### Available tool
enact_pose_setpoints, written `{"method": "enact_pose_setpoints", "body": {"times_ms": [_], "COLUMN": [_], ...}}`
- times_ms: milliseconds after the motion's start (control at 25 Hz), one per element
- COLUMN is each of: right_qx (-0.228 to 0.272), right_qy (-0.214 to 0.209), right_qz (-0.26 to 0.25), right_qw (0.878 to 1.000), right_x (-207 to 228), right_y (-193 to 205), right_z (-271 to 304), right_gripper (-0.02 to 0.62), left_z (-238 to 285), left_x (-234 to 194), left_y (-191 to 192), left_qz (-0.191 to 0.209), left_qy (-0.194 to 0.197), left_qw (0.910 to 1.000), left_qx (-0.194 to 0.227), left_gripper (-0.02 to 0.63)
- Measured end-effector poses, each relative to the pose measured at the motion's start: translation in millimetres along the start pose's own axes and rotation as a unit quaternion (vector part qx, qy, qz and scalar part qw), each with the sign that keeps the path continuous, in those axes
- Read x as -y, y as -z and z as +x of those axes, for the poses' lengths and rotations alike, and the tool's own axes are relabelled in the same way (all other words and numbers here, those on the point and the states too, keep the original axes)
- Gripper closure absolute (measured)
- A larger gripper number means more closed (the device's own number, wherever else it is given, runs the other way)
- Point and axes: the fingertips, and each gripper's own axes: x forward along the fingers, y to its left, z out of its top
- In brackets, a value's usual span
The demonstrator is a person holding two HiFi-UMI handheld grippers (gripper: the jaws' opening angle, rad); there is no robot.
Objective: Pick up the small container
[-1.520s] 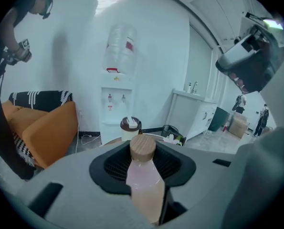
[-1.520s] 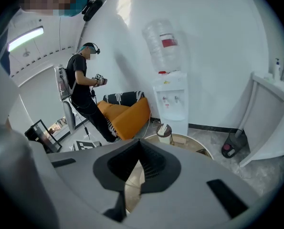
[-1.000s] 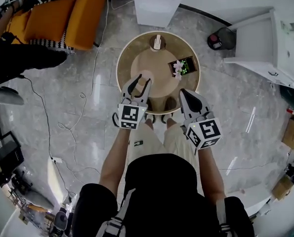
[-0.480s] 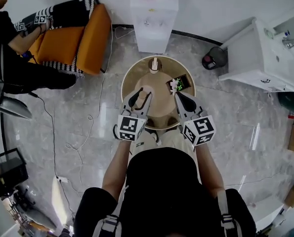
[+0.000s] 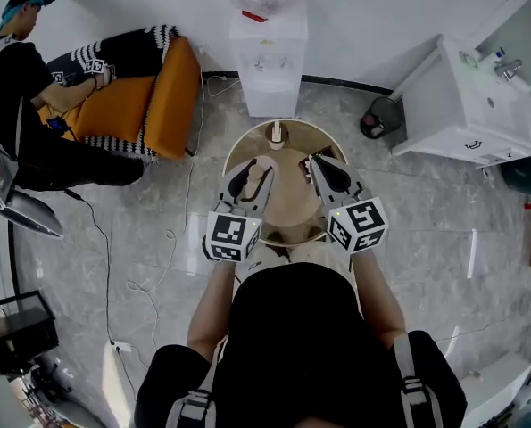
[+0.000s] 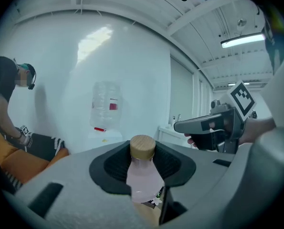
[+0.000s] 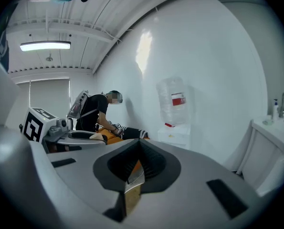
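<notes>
The small container (image 6: 142,175) is a pale pink bottle with a round wooden cap. My left gripper (image 6: 142,159) is shut on its body and holds it upright, cap above the jaws. In the head view the left gripper (image 5: 255,168) hangs over the left half of the round wooden table (image 5: 287,214) with the container (image 5: 259,176) between its fingers. My right gripper (image 5: 319,163) hovers over the table's right side, and in its own view the right gripper (image 7: 137,163) is shut with nothing in it.
Another small capped bottle (image 5: 276,135) stands at the table's far edge. Behind it is a white water dispenser (image 5: 267,61). A person sits on an orange sofa (image 5: 131,105) at the left. At the right are a white cabinet (image 5: 461,105) and a dark bin (image 5: 381,117).
Both grippers have risen and the table looks smaller and farther below. The left gripper has kept its hold on the container throughout. More of the wall and dispenser has come into view.
</notes>
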Motion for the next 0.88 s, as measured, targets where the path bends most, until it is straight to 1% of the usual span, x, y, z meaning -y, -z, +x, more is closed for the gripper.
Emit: {"method": "enact_pose_setpoints", "body": {"times_ms": [200,400,560,880], "right_qx": [0.017,0.030,0.036,0.024], "right_qy": [-0.008,-0.027,-0.052,-0.107], "right_qz": [-0.012,-0.025,-0.034,-0.050], "right_qw": [1.000,0.999,0.997,0.993], "right_x": [0.4,2.6,9.2,26.4], "right_y": [-14.8,-24.1,-30.7,-25.5], "right_z": [-11.0,-33.9,-58.4,-119.6], "right_gripper": [0.592,0.592,0.591,0.592], "left_z": [-9.1,-22.3,-29.9,-43.3], "left_x": [12.4,37.8,64.5,134.2], "left_y": [-16.5,-25.6,-33.7,-34.7], "left_qz": [0.002,0.004,-0.001,-0.030], "left_qy": [-0.005,-0.022,-0.045,-0.099], "left_qw": [1.0000,0.9997,0.9989,0.9944], "left_qx": [0.007,0.008,0.016,0.024], "left_gripper": [0.466,0.466,0.466,0.466]}}
